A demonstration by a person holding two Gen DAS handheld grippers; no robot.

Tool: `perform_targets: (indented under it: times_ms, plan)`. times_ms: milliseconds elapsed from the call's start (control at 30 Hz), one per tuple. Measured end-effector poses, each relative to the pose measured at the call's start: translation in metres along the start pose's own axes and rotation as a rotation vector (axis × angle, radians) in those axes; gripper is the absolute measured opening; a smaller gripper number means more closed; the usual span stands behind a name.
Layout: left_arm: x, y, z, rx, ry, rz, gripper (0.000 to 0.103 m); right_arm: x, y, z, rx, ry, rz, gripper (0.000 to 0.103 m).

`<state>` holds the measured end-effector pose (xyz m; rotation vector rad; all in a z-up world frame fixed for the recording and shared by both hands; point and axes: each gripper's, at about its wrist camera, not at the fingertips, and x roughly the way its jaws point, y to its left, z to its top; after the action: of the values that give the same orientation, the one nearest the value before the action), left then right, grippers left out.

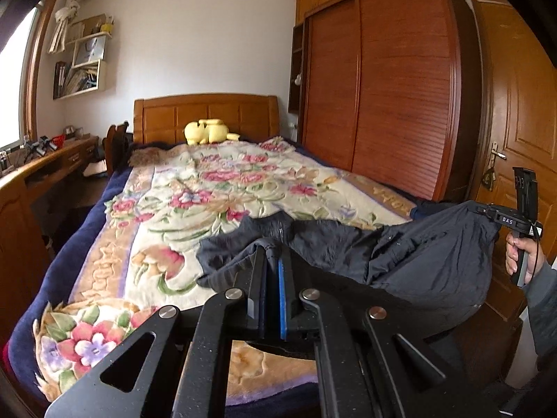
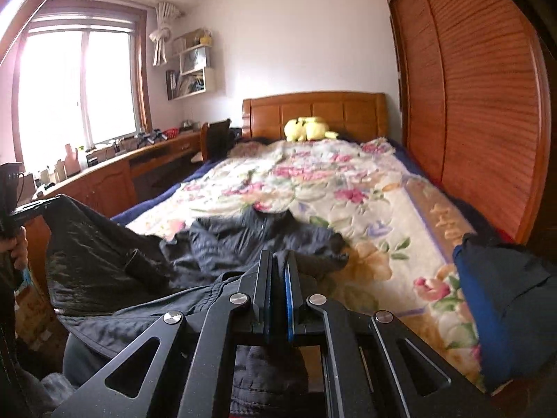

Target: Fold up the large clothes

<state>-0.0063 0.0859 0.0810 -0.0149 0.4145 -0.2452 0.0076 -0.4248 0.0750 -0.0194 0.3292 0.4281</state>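
Item: large dark navy fabric jacket (image 1: 417, 264), lifted at near edge of floral-blanketed bed (image 1: 216, 188). Left gripper (image 1: 273, 256) and right gripper (image 2: 278, 261) each clenched on its hem. Advice: keep hem taut and level.

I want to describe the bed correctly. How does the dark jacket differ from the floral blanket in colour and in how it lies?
The dark jacket is plain, near black; the floral blanket is cream with pink flowers. The jacket is crumpled, with its near edge lifted by the left gripper and right gripper, both shut on it; the blanket lies spread flat over the bed. Both are soft fabric, and the jacket's far part rests on the blanket.
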Motion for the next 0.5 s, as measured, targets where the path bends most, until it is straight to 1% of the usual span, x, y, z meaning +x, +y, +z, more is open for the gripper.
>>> perform_targets:
  times_ms: [67,100,133,167,200,233,300,333,400,467,500]
  plan:
    - [-0.009,-0.002,0.003,0.006,-0.02,-0.011,0.006,-0.015,0.004,0.001,-0.01,-0.027,0.006,0.005]
    - [-0.012,-0.003,0.004,0.005,-0.027,-0.02,0.006,-0.026,0.004,0.003,-0.008,-0.054,0.003,0.005]
    - [-0.016,-0.004,0.005,0.006,-0.034,-0.025,0.006,-0.038,0.004,0.004,-0.008,-0.077,0.0,0.0]
    - [-0.019,-0.005,0.005,0.01,-0.042,-0.018,0.006,-0.048,0.004,0.005,-0.011,-0.1,-0.017,0.0]
    - [-0.019,-0.006,0.004,0.012,-0.041,-0.016,0.006,-0.055,0.004,0.007,-0.014,-0.105,-0.033,0.0]
    - [-0.01,-0.007,0.002,0.016,-0.023,-0.013,0.006,-0.052,0.004,0.007,-0.023,-0.079,-0.041,0.0]
    - [0.012,-0.016,0.0,0.051,0.025,-0.008,0.006,-0.025,0.003,-0.005,-0.029,-0.002,-0.047,0.0]
    - [0.031,-0.018,0.0,0.039,0.053,-0.033,0.006,-0.005,0.002,-0.015,-0.032,0.048,-0.065,0.0]
    - [0.052,-0.028,0.001,0.076,0.078,-0.03,0.006,0.035,-0.005,-0.041,0.002,0.14,-0.034,0.0]
    - [0.063,-0.034,0.005,0.089,0.079,-0.031,0.006,0.074,-0.008,-0.073,0.021,0.236,-0.056,0.0]
    - [0.066,-0.035,0.007,0.086,0.079,-0.032,0.006,0.092,-0.009,-0.091,0.027,0.293,-0.045,0.0]
